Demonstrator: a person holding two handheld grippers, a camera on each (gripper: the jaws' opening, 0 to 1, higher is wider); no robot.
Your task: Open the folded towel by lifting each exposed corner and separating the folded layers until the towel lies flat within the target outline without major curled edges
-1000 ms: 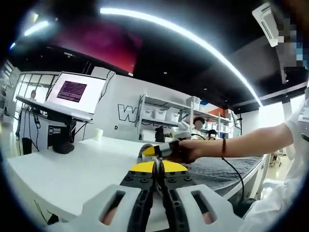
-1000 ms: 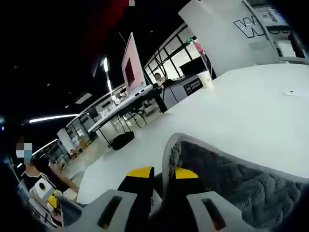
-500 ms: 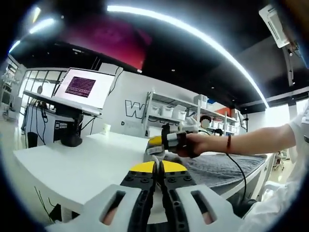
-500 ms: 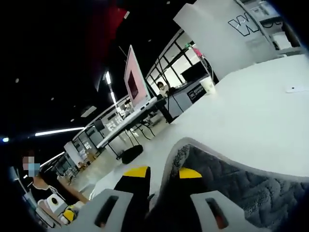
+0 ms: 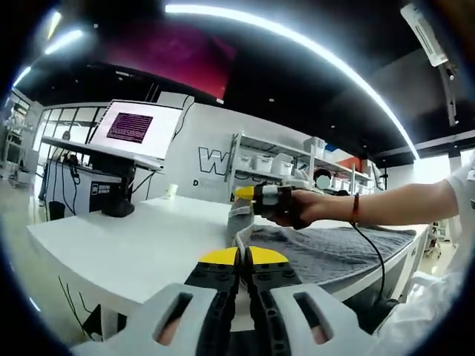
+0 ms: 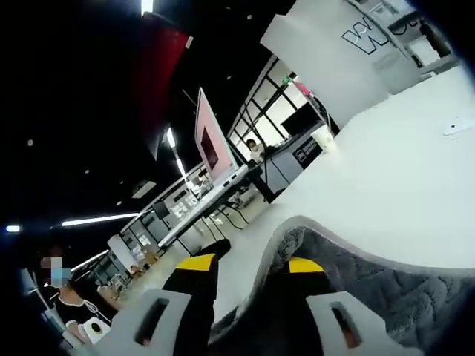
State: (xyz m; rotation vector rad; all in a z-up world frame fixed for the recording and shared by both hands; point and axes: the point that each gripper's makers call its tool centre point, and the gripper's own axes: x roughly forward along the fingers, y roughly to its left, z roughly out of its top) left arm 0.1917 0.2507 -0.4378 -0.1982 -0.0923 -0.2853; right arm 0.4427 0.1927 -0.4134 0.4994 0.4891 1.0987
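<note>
A grey quilted towel (image 5: 330, 248) lies on the white table (image 5: 141, 237), to the right in the left gripper view. A hand holds my right gripper (image 5: 251, 194) above the towel's near end, with a corner (image 5: 237, 216) hanging from it. A thin pale edge of the towel runs down from that corner into my left gripper (image 5: 239, 256), whose yellow-tipped jaws are shut on it. In the right gripper view, my right gripper (image 6: 251, 263) is shut on a thick fold of the towel (image 6: 356, 274), whose pale hem arcs over the jaws.
A monitor (image 5: 133, 130) on a dark stand sits at the table's far left, with a paper cup (image 5: 171, 190) behind it. Shelves with white bins (image 5: 260, 163) line the back wall. A small white item (image 6: 453, 124) lies on the table (image 6: 401, 185).
The right gripper has lifted the towel corner higher off the table. The towel edge now stretches down to the left gripper's jaws. Both views have shifted slightly.
</note>
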